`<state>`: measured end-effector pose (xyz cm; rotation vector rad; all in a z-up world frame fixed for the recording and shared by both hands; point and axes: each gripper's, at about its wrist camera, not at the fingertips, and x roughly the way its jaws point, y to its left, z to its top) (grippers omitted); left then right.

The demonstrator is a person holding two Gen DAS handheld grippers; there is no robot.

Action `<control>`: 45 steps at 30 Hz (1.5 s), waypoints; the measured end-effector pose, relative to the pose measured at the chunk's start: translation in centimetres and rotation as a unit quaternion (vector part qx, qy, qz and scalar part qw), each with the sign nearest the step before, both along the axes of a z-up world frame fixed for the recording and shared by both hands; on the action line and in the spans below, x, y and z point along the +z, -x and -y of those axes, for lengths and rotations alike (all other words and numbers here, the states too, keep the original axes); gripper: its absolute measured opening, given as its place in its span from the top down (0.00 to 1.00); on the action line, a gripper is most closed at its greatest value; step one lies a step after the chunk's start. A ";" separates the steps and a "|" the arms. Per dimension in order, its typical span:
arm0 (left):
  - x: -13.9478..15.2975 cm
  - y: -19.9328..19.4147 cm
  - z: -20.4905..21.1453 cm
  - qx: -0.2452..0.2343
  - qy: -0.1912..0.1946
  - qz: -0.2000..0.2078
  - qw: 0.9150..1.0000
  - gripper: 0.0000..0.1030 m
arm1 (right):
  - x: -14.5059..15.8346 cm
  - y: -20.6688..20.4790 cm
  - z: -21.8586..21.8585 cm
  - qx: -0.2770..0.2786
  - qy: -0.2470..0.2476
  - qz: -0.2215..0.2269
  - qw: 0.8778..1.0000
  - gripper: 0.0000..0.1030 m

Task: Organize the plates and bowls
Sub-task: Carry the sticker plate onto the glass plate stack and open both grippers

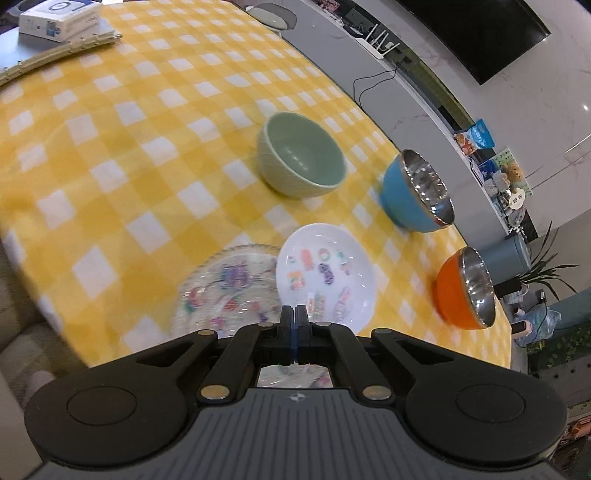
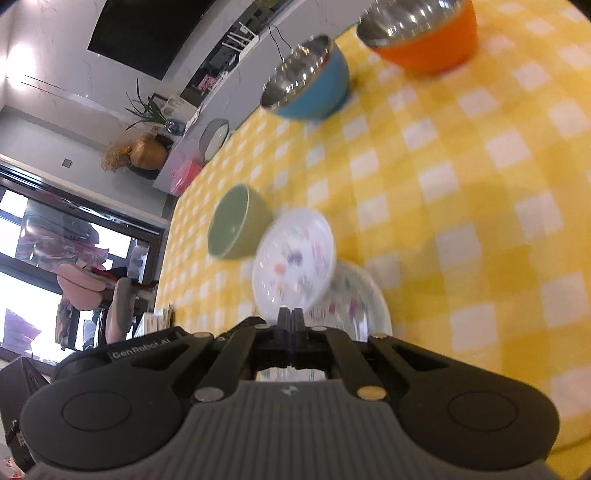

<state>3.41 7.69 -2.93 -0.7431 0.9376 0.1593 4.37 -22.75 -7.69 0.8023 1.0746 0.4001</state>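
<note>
A white plate with coloured pictures (image 1: 327,275) (image 2: 294,260) lies overlapping a clear patterned glass plate (image 1: 231,288) (image 2: 356,301) on the yellow checked tablecloth. Beyond stand a green ceramic bowl (image 1: 301,158) (image 2: 236,227), a blue steel-lined bowl (image 1: 417,190) (image 2: 308,79) and an orange steel-lined bowl (image 1: 465,290) (image 2: 421,29). My left gripper (image 1: 293,314) is shut just above the near edge of the plates; I cannot tell whether it pinches one. My right gripper (image 2: 290,315) is shut at the white plate's near rim; a grip is not discernible.
A white box (image 1: 59,18) on a spiral notebook (image 1: 55,55) lies at the table's far left corner. A grey counter (image 1: 354,55) with a router runs behind the table. The table edge drops off on the left (image 1: 22,258).
</note>
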 end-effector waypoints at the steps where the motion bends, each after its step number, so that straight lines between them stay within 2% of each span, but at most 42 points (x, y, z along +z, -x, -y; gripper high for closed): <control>1: 0.0 0.1 -0.2 -0.001 -0.004 0.001 1.000 1.00 | -0.2 0.1 -0.1 0.002 0.003 0.000 1.000 1.00; 5: 0.4 0.0 -0.8 -0.035 -0.023 0.013 0.999 1.00 | -0.8 0.4 0.5 -0.002 0.017 0.005 1.000 1.00; 8: 0.5 -0.3 -1.3 -0.042 -0.032 0.024 0.998 0.98 | -0.7 0.3 1.4 -0.016 0.033 0.022 0.999 0.99; 9: 0.6 -0.5 -1.3 -0.046 -0.040 0.030 0.998 0.96 | -0.5 0.2 1.7 -0.022 0.039 0.030 0.999 0.98; 10: 0.7 -0.7 -1.3 -0.050 -0.047 0.035 0.997 0.88 | -0.3 0.1 2.0 -0.029 0.045 0.039 0.998 0.98; 11: 0.7 -1.0 -1.3 -0.053 -0.055 0.042 0.996 0.79 | -0.4 0.0 2.3 -0.032 0.049 0.047 0.997 0.94; 12: 0.7 -1.2 -1.3 -0.057 -0.062 0.047 0.995 0.76 | -0.3 -0.2 2.4 -0.033 0.054 0.053 0.997 0.91; 13: 0.7 -1.4 -1.3 -0.065 -0.072 0.051 0.994 0.72 | -0.2 -0.3 2.4 -0.033 0.057 0.061 0.996 0.80; 15: 0.4 -2.0 -1.1 -0.083 -0.093 0.052 0.991 0.71 | -0.2 -0.5 2.2 -0.027 0.063 0.079 0.995 0.69; 20: -0.6 -3.0 -0.5 -0.119 -0.138 0.058 0.982 0.67 | -1.0 -1.4 0.6 -0.005 0.081 0.104 0.991 0.70; 25: -1.6 -3.4 -0.5 -0.140 -0.138 0.058 0.979 0.67 | -1.4 -2.3 -1.2 0.024 0.110 0.128 0.985 0.71; 27: -1.8 -3.4 -0.4 -0.142 -0.142 0.057 0.978 0.68 | -1.7 -2.6 -1.7 0.029 0.117 0.135 0.983 0.77; 29: -1.9 -3.4 -0.4 -0.146 -0.139 0.057 0.978 0.81 | -2.1 -2.8 -1.8 0.031 0.117 0.135 0.983 0.88; 32: -2.1 -3.4 -0.4 -0.145 -0.142 0.054 0.978 0.92 | -2.3 -2.9 -1.7 0.032 0.115 0.135 0.984 0.99; 39: -1.5 -3.0 -0.6 -0.144 -0.138 0.057 0.978 0.95 | -1.8 -2.5 -1.6 0.030 0.112 0.132 0.984 0.99; 45: -0.9 -1.8 -0.9 -0.145 -0.135 0.036 0.980 0.95 | -1.5 -1.6 -1.4 0.042 0.104 0.106 0.988 1.00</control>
